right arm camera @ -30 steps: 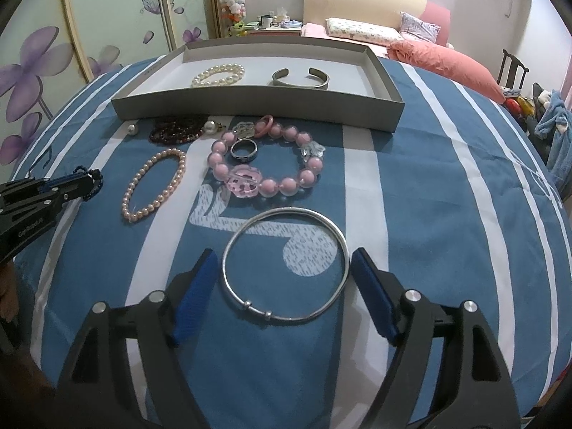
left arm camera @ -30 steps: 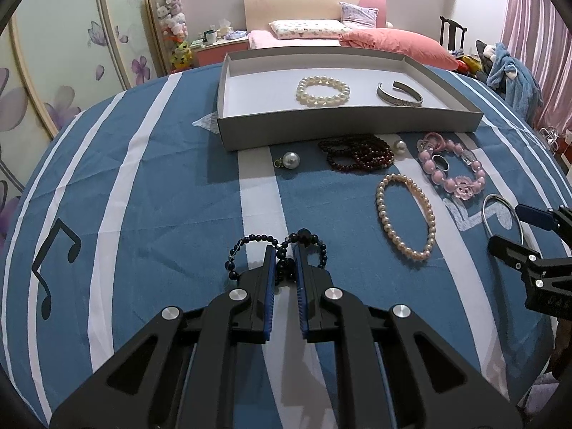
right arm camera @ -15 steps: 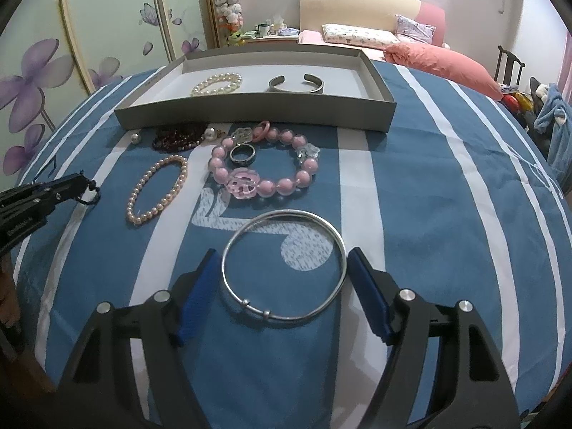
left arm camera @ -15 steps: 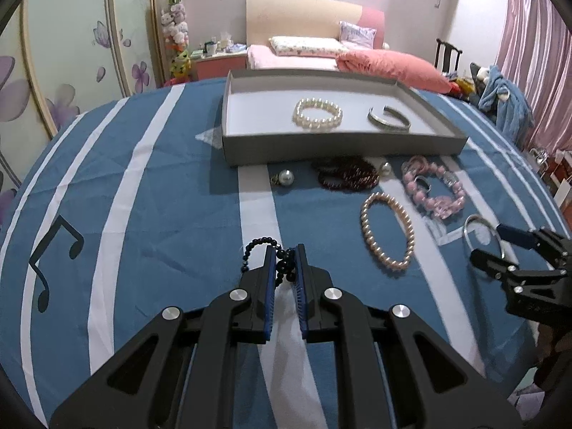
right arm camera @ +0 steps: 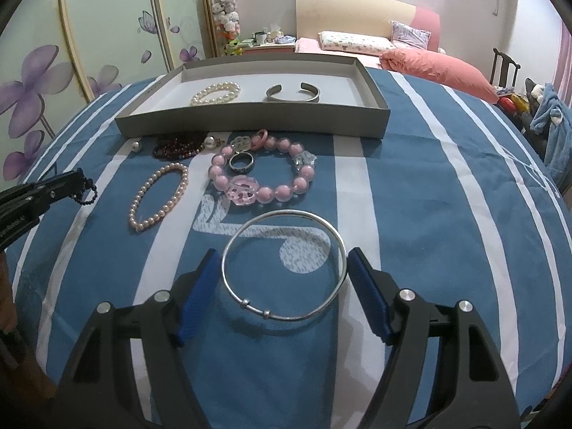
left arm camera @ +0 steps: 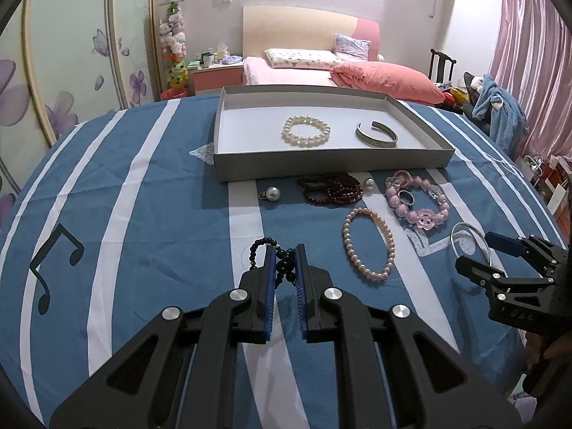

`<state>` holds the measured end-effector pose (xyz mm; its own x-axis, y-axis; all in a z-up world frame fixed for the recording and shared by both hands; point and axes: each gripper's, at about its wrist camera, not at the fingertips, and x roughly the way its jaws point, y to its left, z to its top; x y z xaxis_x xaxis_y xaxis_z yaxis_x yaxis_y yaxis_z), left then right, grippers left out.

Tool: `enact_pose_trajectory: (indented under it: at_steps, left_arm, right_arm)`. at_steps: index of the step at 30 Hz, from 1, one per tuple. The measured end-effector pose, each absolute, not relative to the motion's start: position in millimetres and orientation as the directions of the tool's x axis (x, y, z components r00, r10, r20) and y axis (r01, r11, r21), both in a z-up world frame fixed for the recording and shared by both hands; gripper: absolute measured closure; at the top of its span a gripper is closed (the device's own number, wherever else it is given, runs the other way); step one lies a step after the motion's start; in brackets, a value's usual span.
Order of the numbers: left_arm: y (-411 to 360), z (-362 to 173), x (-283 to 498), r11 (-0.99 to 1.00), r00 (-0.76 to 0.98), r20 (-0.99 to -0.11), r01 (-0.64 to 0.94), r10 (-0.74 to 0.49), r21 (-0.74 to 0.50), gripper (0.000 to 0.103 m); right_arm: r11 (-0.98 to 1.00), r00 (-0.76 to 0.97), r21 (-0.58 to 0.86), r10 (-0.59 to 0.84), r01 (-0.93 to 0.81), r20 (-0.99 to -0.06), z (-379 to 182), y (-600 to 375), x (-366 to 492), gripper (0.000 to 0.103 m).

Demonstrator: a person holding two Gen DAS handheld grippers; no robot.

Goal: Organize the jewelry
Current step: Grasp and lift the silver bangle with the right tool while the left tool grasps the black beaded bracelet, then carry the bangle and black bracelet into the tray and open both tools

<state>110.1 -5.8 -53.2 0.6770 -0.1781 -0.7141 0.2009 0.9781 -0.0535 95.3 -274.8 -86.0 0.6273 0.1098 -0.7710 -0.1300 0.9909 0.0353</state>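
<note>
My left gripper (left arm camera: 285, 250) is shut on a black bead bracelet (left arm camera: 262, 250) and holds it above the blue striped cloth; it also shows in the right wrist view (right arm camera: 85, 187). My right gripper (right arm camera: 282, 255) is open, its fingers either side of a thin silver bangle (right arm camera: 284, 264) lying on the cloth. The grey tray (left arm camera: 321, 168) at the back holds a white pearl bracelet (left arm camera: 306, 131) and a silver cuff (left arm camera: 376, 135).
In front of the tray lie a pearl pendant (left arm camera: 271, 193), a dark red bead bracelet (left arm camera: 332, 189), a pink bead bracelet (left arm camera: 418, 200) with a ring (left arm camera: 406, 197) inside, and a pink pearl strand (left arm camera: 368, 243). A bed stands behind.
My left gripper has lifted with the black bracelet, which now hangs bunched between the fingers. My right gripper has closed in a little around the silver bangle.
</note>
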Motion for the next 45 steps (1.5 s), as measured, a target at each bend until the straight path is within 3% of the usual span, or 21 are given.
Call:
enact_pose_trajectory:
  at_steps: [15, 21, 31, 45]
  left_arm:
    - [-6.6, -52.5, 109.9, 0.978, 0.678, -0.713, 0.200, -0.178, -0.054, 0.092]
    - [-5.8, -46.5, 105.4, 0.978, 0.691, -0.698, 0.194, -0.191, -0.076, 0.092]
    - [-8.2, -35.3, 91.9, 0.978, 0.741, -0.639, 0.184, -0.207, -0.104, 0.092]
    - [-18.0, -10.2, 78.3, 0.984, 0.838, -0.517, 0.165, -0.175, -0.067, 0.092]
  right_arm:
    - [0.992, 0.584, 0.000, 0.074, -0.126, -0.808, -90.7, -271.4, 105.0, 0.032]
    - [0.992, 0.601, 0.051, 0.108, -0.111, -0.792, -89.8, -277.2, 100.3, 0.032]
    - [0.988, 0.717, 0.135, 0.152, -0.082, -0.681, -67.6, -280.9, 83.9, 0.032]
    - [0.993, 0.894, 0.091, 0.107, -0.074, -0.436, -17.6, -268.0, 64.8, 0.032]
